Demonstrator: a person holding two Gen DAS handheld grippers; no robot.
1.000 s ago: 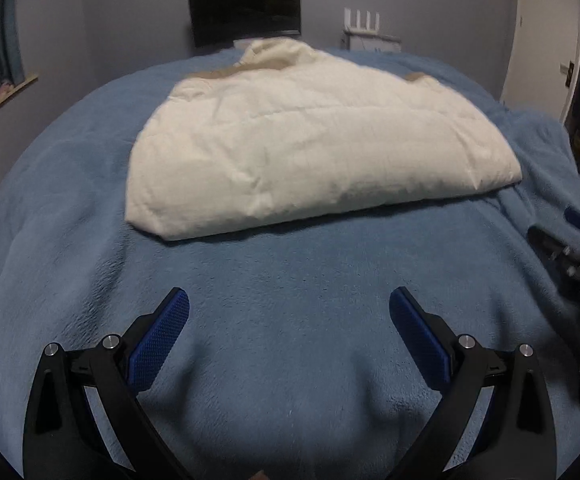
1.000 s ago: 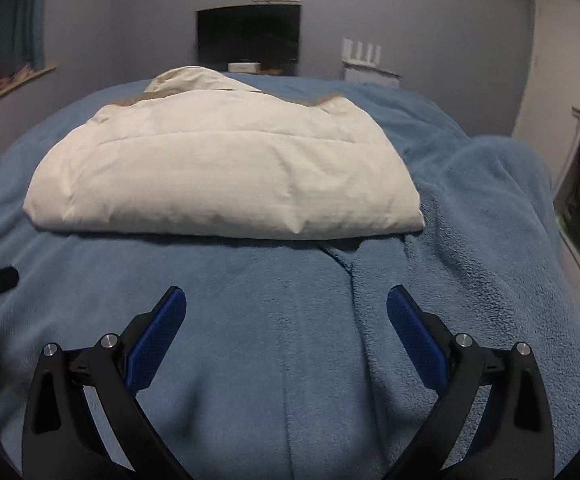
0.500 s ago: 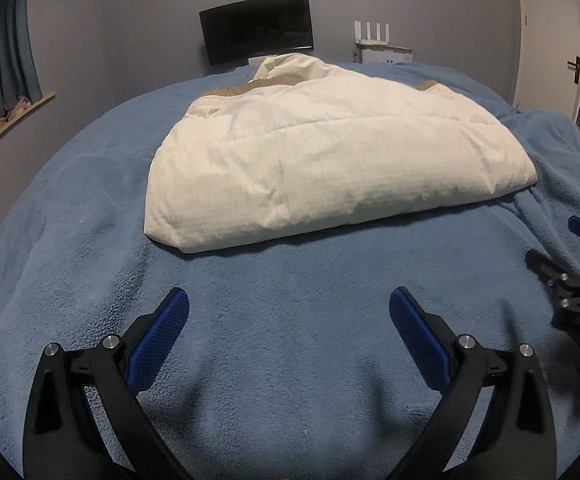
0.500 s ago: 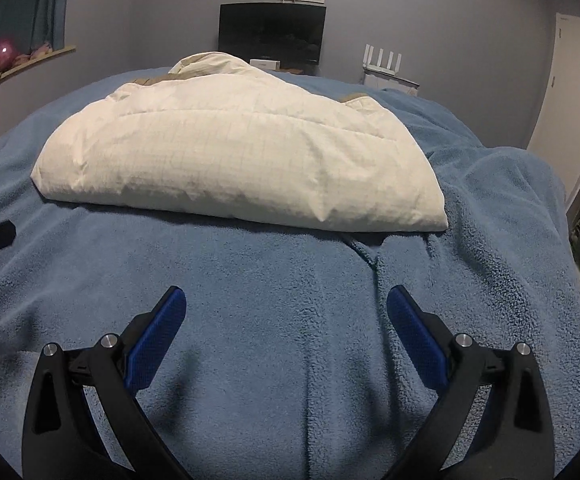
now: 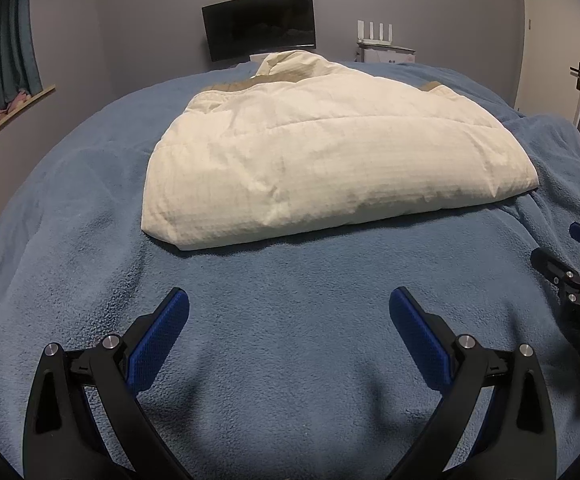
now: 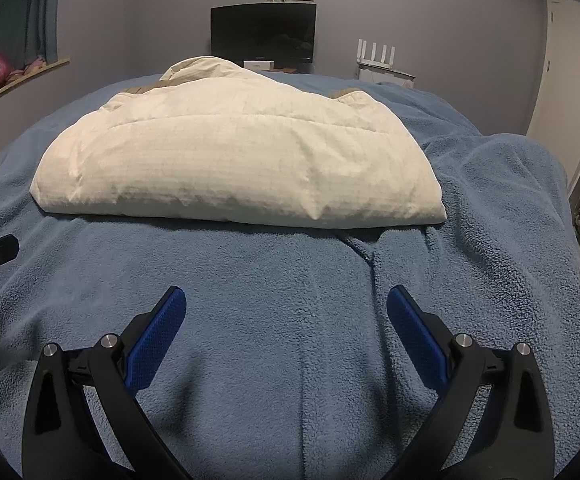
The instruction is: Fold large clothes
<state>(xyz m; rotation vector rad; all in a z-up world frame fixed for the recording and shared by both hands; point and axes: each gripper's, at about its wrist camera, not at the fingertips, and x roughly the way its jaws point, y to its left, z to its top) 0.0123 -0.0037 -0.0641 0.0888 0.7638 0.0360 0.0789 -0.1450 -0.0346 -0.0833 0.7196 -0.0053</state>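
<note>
A cream quilted puffy jacket (image 5: 322, 160) lies folded into a thick bundle in the middle of the bed, collar and tan trim at the far side; it also shows in the right wrist view (image 6: 241, 160). My left gripper (image 5: 289, 304) is open and empty, over bare blanket in front of the jacket's near edge. My right gripper (image 6: 285, 302) is open and empty, also short of the jacket, to the right of the left one. The right gripper shows at the right edge of the left wrist view (image 5: 578, 276).
A blue fleece blanket (image 5: 290, 360) covers the bed, with a ridge fold (image 6: 364, 256) near the jacket's right corner. A dark monitor (image 5: 259, 24) and a white router (image 5: 378, 36) stand at the far wall. A door (image 6: 570, 92) is at right, a shelf (image 5: 13, 108) at left.
Both grippers have tilted up and drawn slightly nearer the jacket, so it sits larger in view and more of the far wall shows. The jaws stay open. The jacket has not moved.
</note>
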